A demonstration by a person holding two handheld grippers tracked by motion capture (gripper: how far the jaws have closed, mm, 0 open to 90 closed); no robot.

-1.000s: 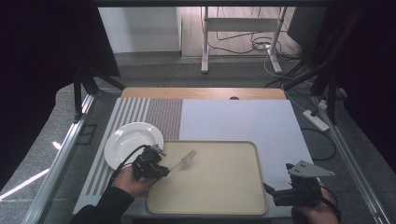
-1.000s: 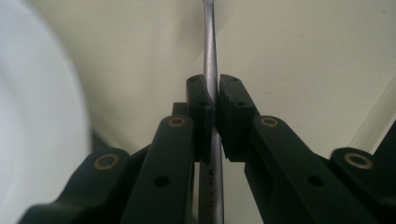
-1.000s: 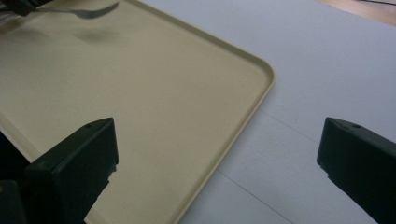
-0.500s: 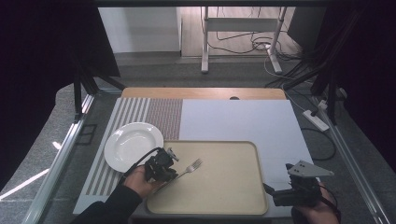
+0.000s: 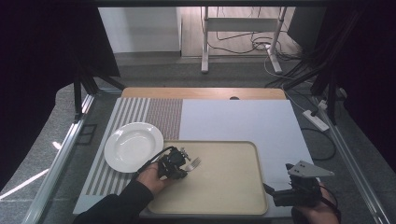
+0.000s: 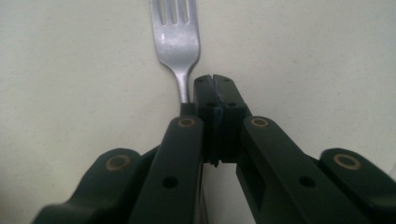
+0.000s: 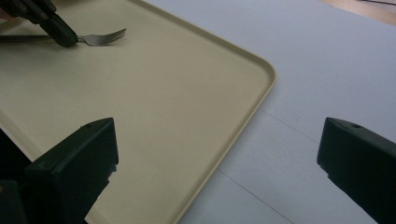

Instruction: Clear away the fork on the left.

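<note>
**Fork held low over the tray**

Fork (image 6: pixel 177 44) sits at the tray's (image 5: pixel 233 196) left end, prongs pointing away from the plate (image 5: pixel 133 145). Our left gripper (image 5: pixel 172 163) pinches its neck shut, probably to steer it flat. Our right gripper (image 5: pixel 280 193) waits gaping wide at the tray's near right corner, holding nothing.

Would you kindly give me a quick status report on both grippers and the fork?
Left gripper shut on fork, over the tray. Right gripper open, holding nothing, at tray's right corner. Plate left of tray, nothing in the way.
</note>
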